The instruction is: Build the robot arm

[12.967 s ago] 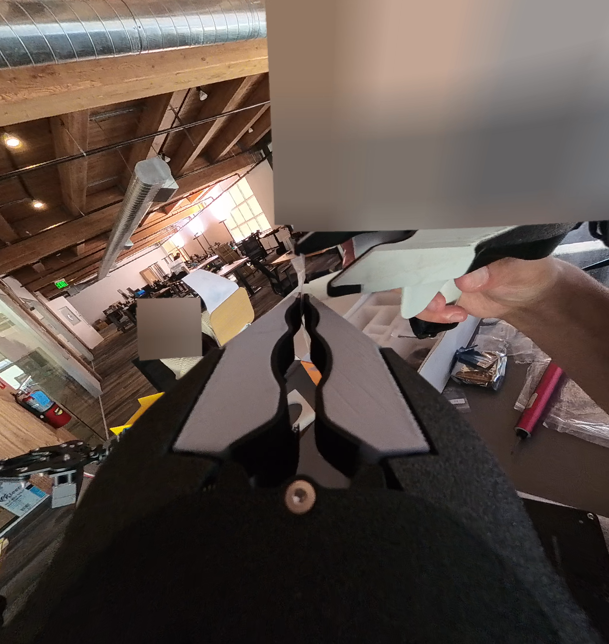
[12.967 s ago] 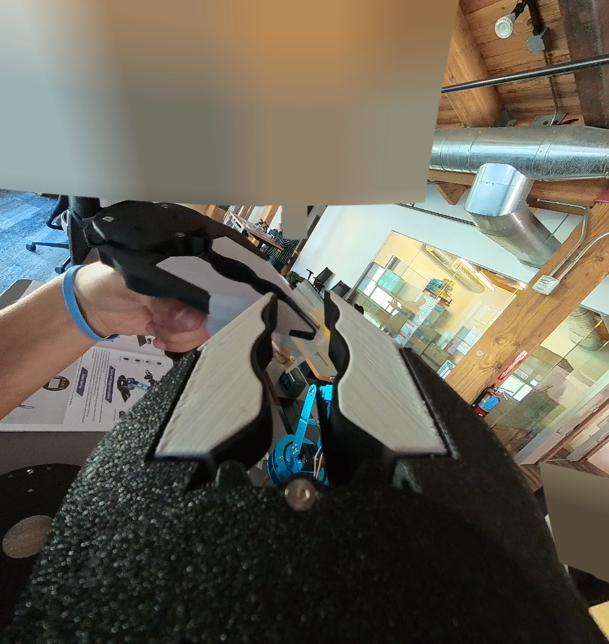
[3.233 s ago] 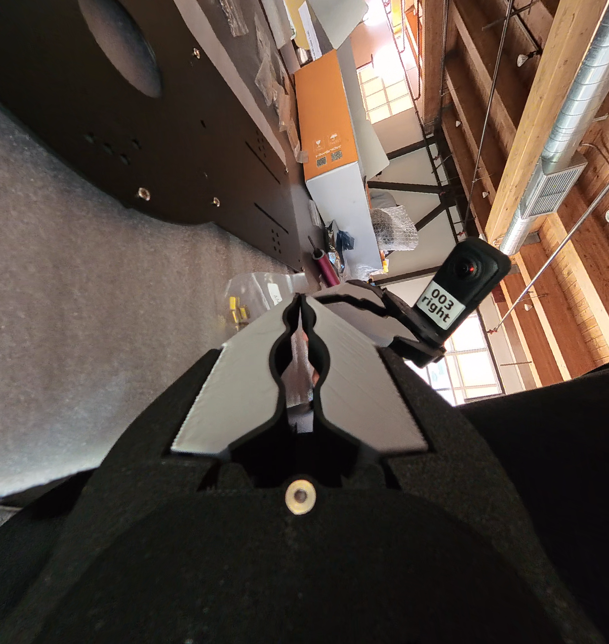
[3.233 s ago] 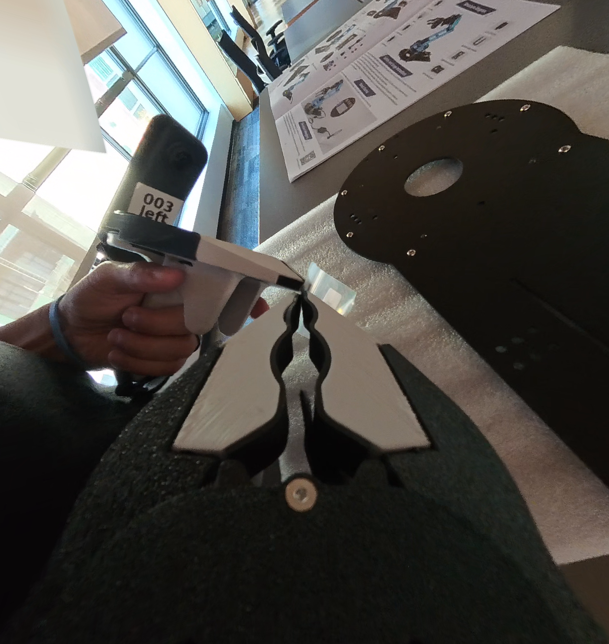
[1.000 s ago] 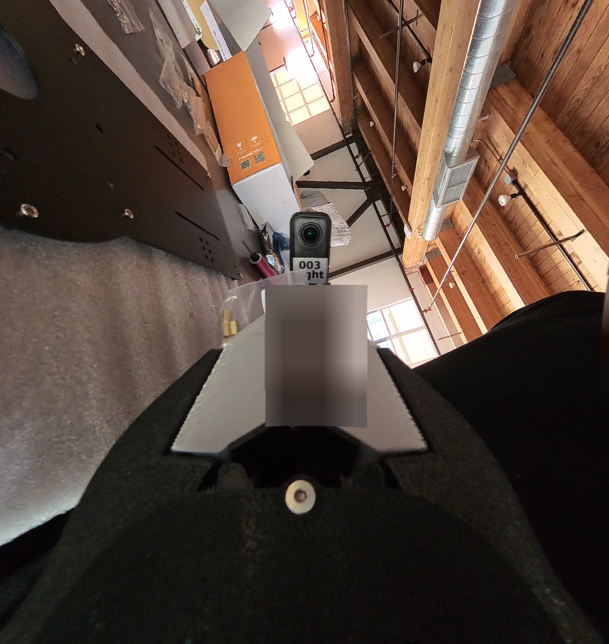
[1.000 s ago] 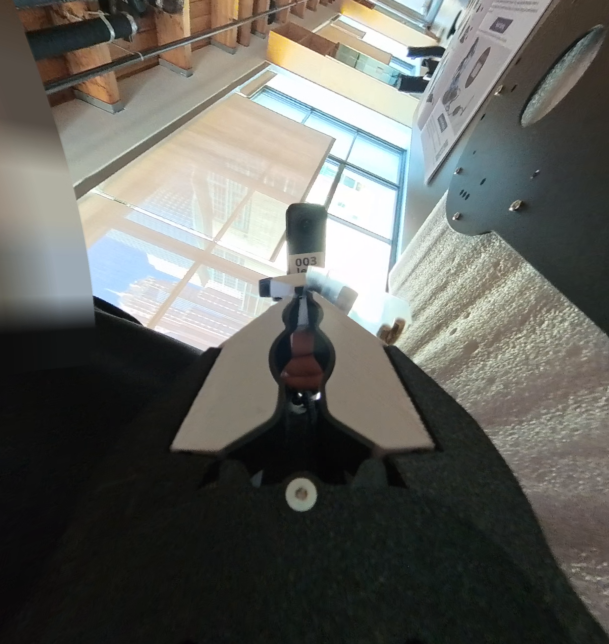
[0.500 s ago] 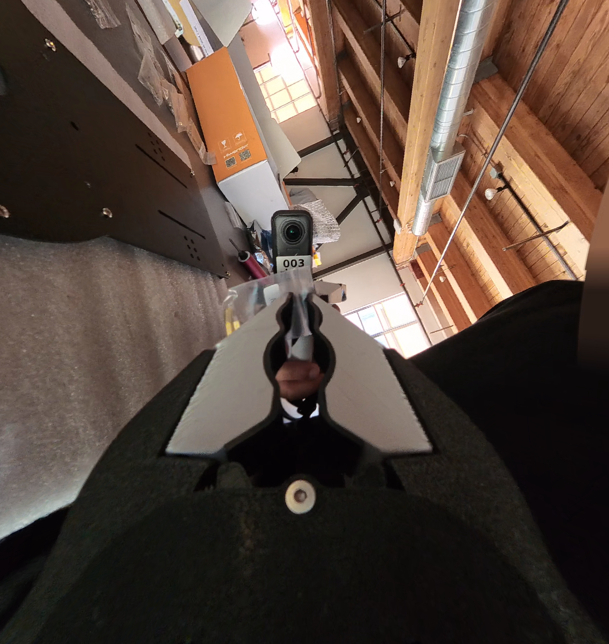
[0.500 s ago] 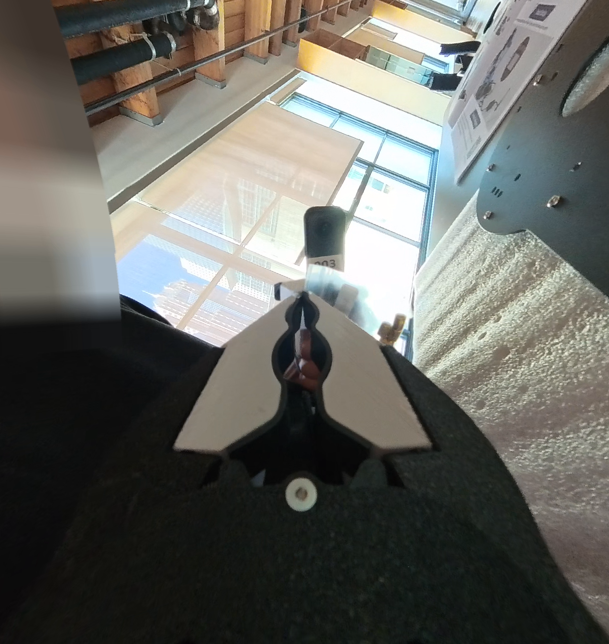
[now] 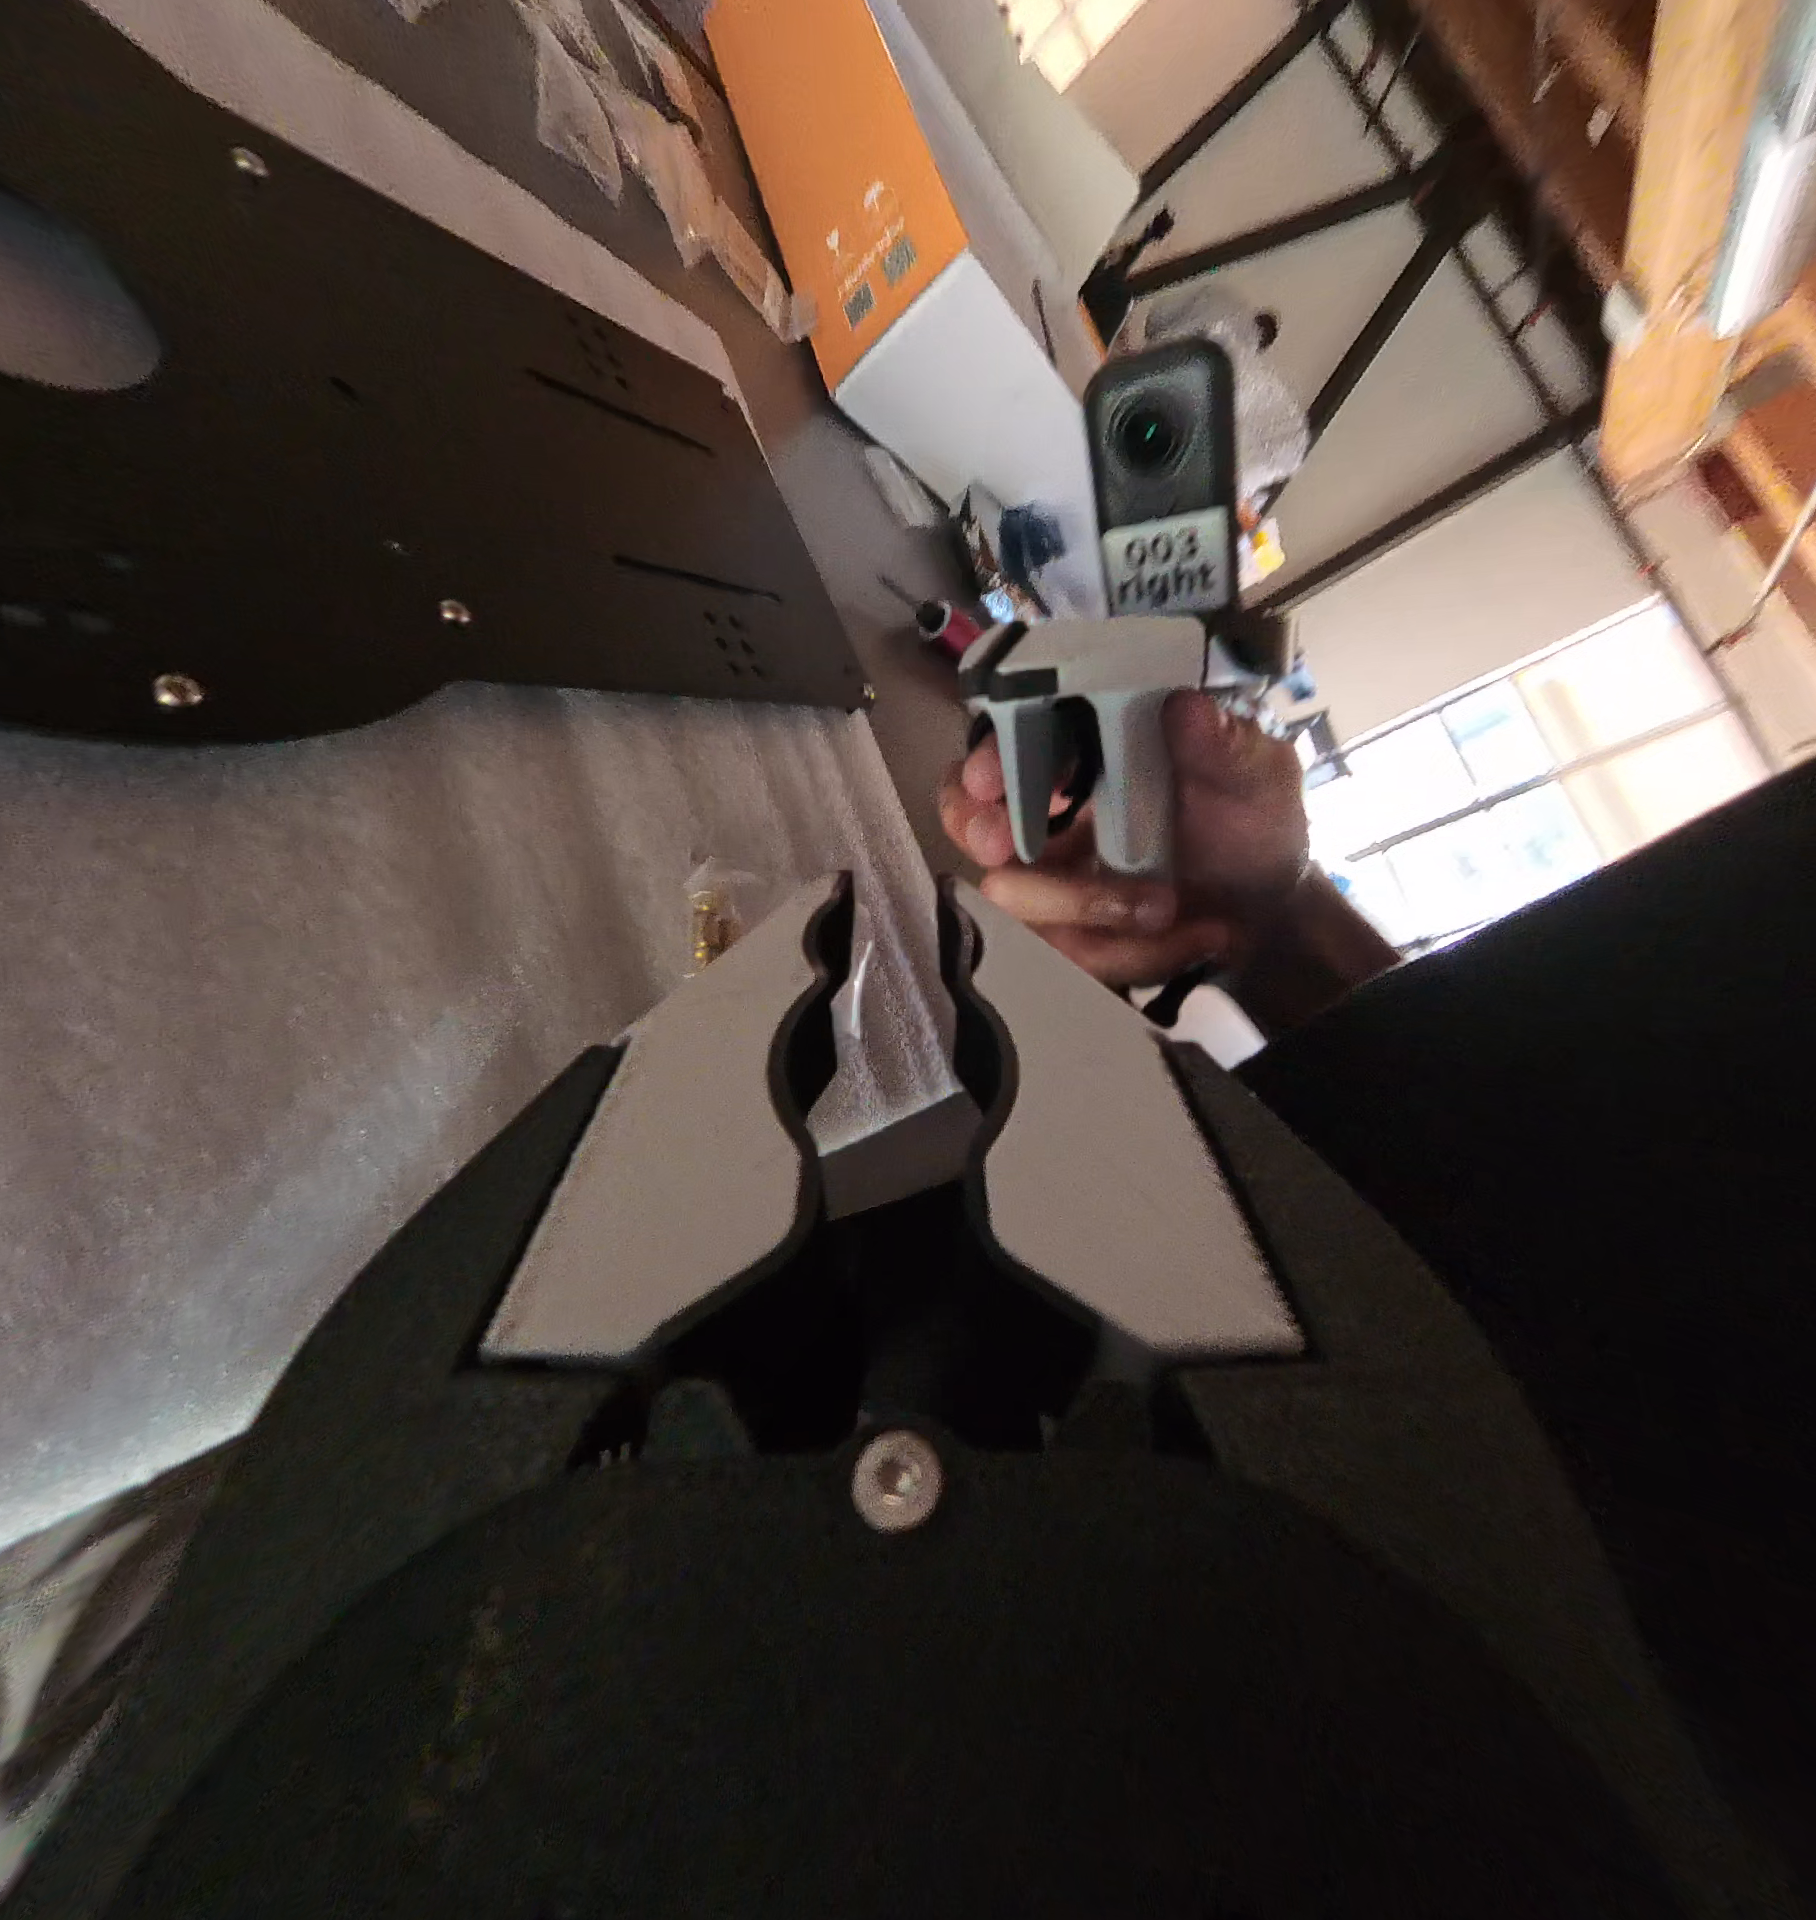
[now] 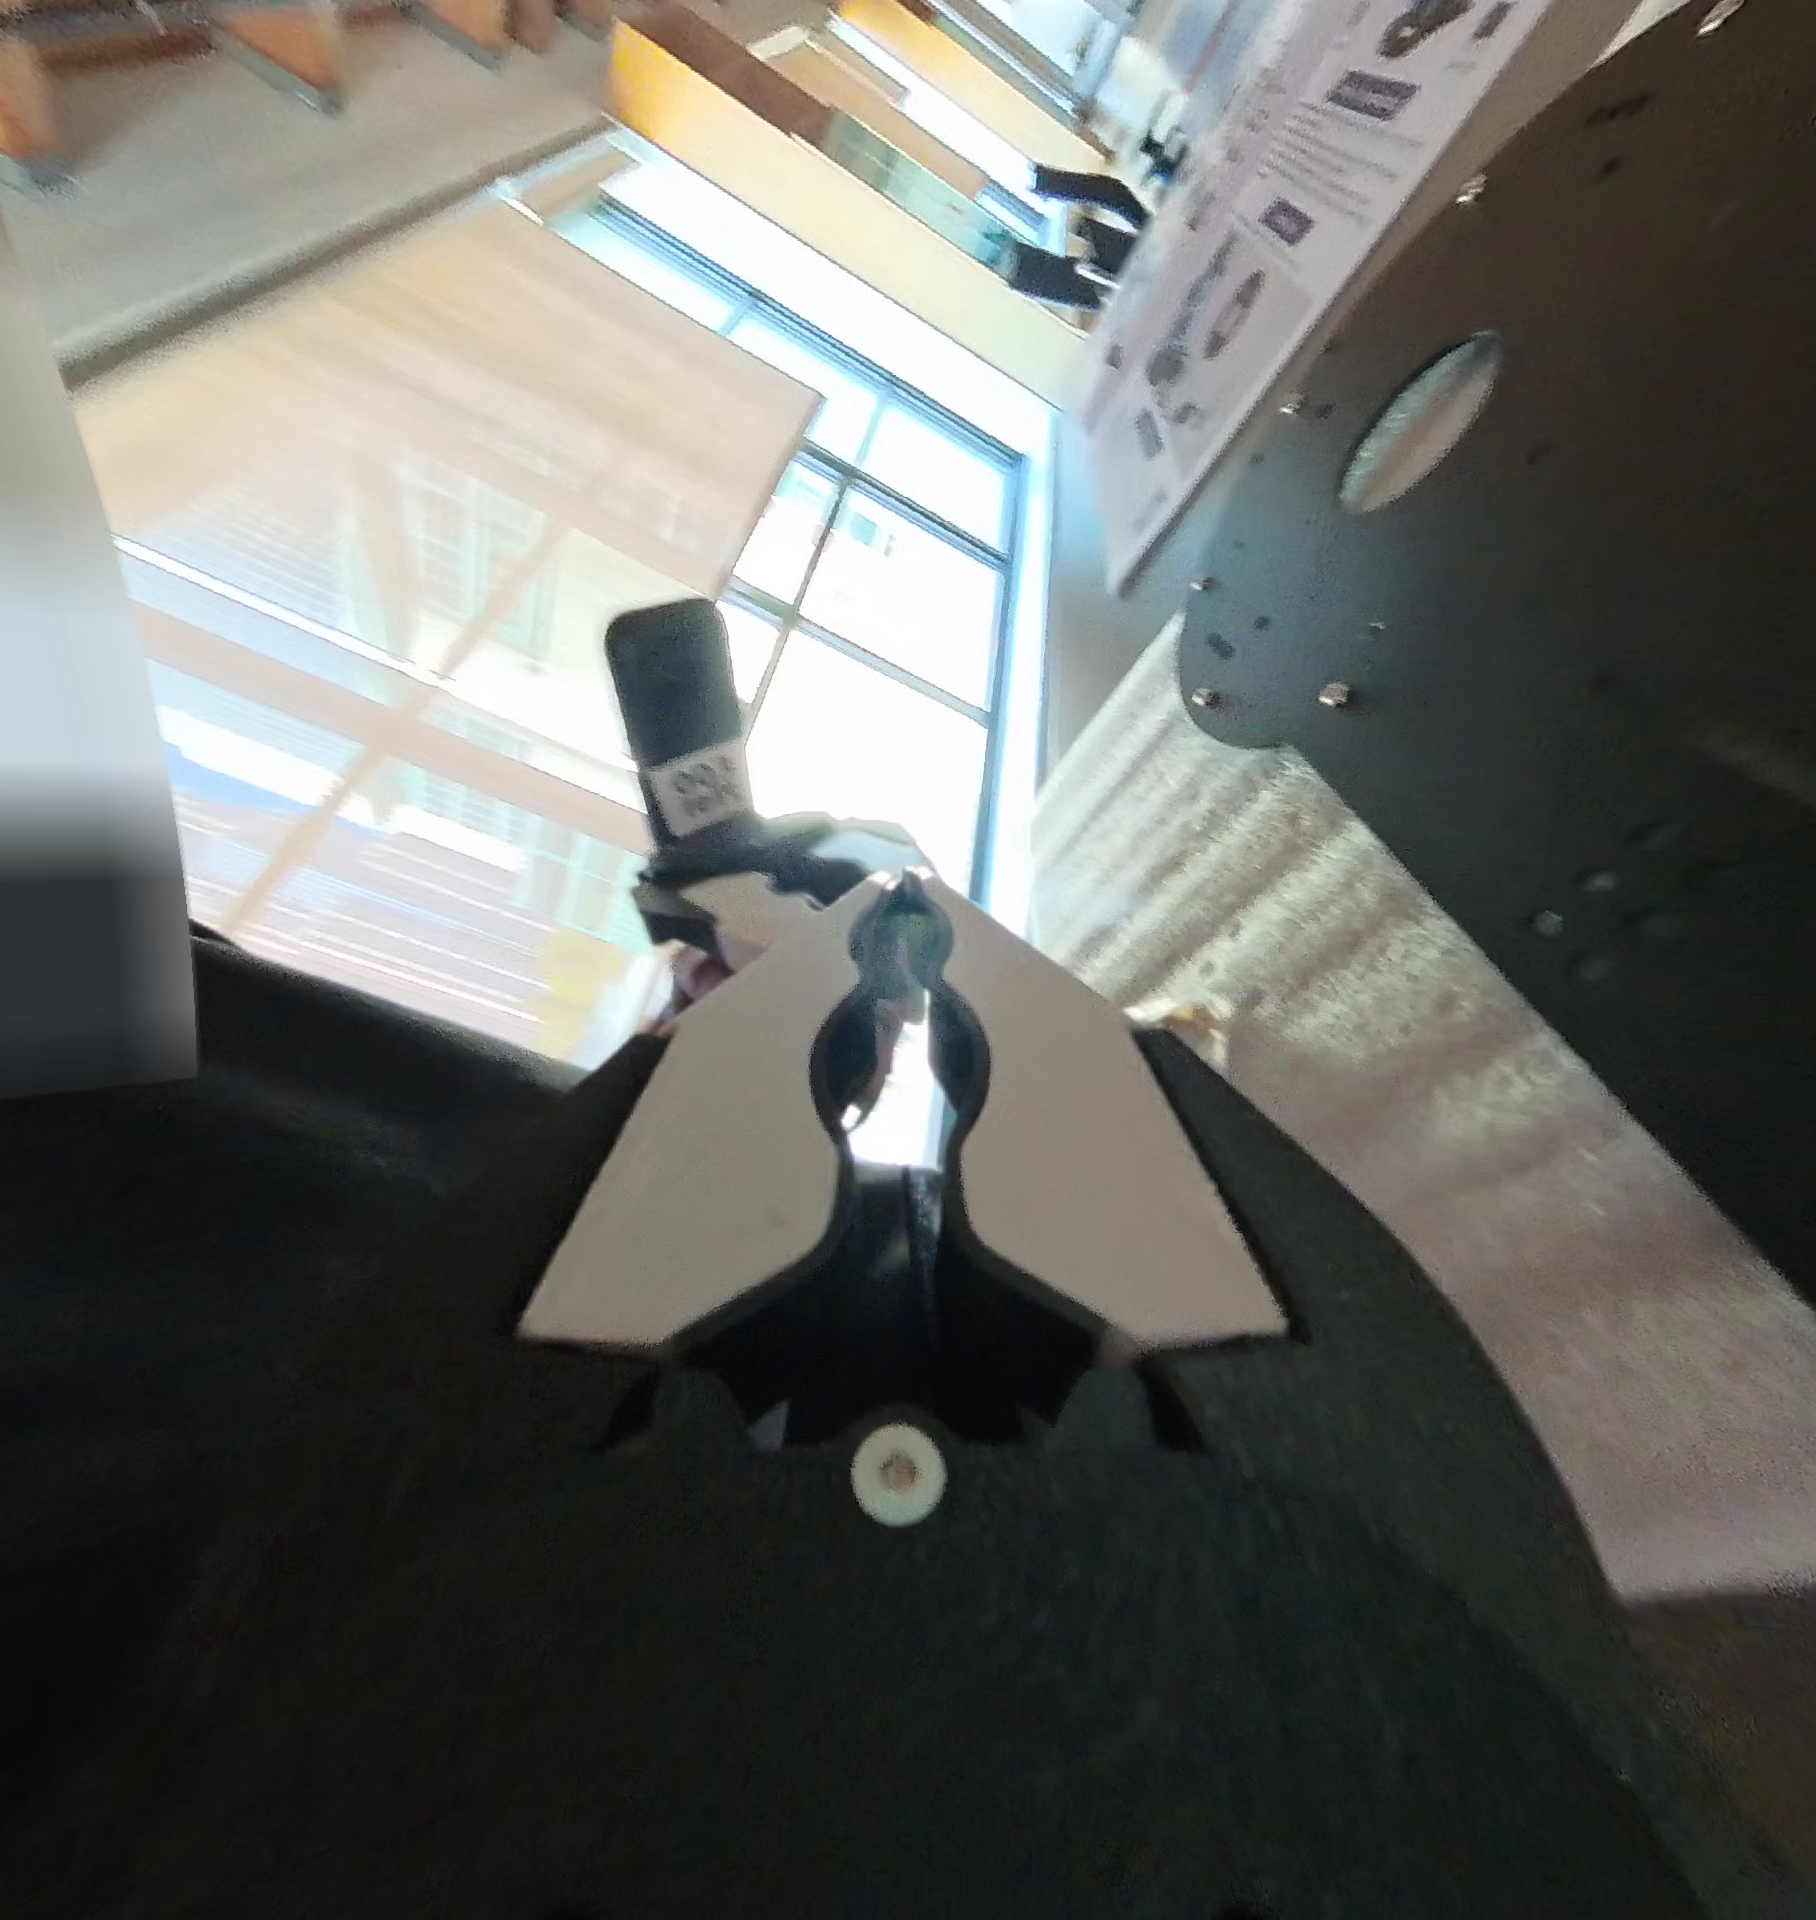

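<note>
My left gripper [image 9: 899,888] is open by a narrow gap and tilted over the grey foam sheet [image 9: 260,987]. A scrap of clear plastic bag [image 9: 850,987] shows between its fingers, and I cannot tell whether it touches them. Small brass parts [image 9: 712,920] lie on the foam just left of the tips. My right gripper [image 10: 904,883] is shut; the blur hides whether anything is pinched. It also shows in the left wrist view [image 9: 971,670], held by a hand [image 9: 1143,873]. The left gripper's body [image 10: 779,862] sits close behind my right tips.
A black metal plate [image 9: 364,436] with holes and screws lies on the foam; it also shows in the right wrist view [image 10: 1610,520]. An orange and white box [image 9: 842,187] and a red pen-like tool [image 9: 951,629] lie beyond it. A printed sheet [image 10: 1247,260] lies past the plate. About 4 cm separates my left fingertips from my right.
The left gripper has opened and let go of the clear bag that both grippers pinched. The two grippers have drawn apart, and both views have swung towards the foam.
</note>
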A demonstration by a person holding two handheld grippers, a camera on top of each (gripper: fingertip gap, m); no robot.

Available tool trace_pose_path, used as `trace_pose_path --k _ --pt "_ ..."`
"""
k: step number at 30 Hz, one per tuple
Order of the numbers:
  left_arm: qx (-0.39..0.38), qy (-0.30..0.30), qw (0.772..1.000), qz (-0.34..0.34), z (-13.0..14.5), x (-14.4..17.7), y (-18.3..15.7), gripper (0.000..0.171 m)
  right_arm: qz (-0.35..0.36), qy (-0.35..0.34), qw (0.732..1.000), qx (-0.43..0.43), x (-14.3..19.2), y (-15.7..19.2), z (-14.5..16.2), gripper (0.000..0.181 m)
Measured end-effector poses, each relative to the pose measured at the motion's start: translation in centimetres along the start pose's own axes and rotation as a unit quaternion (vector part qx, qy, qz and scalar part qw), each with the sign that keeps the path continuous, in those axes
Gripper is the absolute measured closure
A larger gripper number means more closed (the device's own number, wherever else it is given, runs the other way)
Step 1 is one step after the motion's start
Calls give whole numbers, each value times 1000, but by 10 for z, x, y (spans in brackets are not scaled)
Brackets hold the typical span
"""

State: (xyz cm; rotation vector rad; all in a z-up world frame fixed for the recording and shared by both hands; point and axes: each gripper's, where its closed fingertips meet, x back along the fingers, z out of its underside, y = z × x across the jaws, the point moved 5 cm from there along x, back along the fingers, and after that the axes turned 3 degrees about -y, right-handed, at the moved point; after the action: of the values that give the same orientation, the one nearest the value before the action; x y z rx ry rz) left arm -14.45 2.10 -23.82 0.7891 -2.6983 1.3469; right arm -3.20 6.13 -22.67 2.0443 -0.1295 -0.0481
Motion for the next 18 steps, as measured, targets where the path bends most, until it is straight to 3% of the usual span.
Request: trace_pose_path --k 2,5,7,15,18 --pt "-28 22 999 -9 2 -4 -5 157 71 36 996 40 16 -7 6 181" --pt "-77 58 995 -33 7 -12 -7 158 184 137 967 113 40 -20 33 176" --pt "-105 88 989 -54 12 -20 -3 161 210 194 948 138 43 -23 55 163" --pt "-136 166 971 -109 33 -36 17 171 201 157 958 133 18 -23 66 151" --pt "-135 167 970 -113 35 -37 17 171 195 146 962 126 18 -24 65 153"
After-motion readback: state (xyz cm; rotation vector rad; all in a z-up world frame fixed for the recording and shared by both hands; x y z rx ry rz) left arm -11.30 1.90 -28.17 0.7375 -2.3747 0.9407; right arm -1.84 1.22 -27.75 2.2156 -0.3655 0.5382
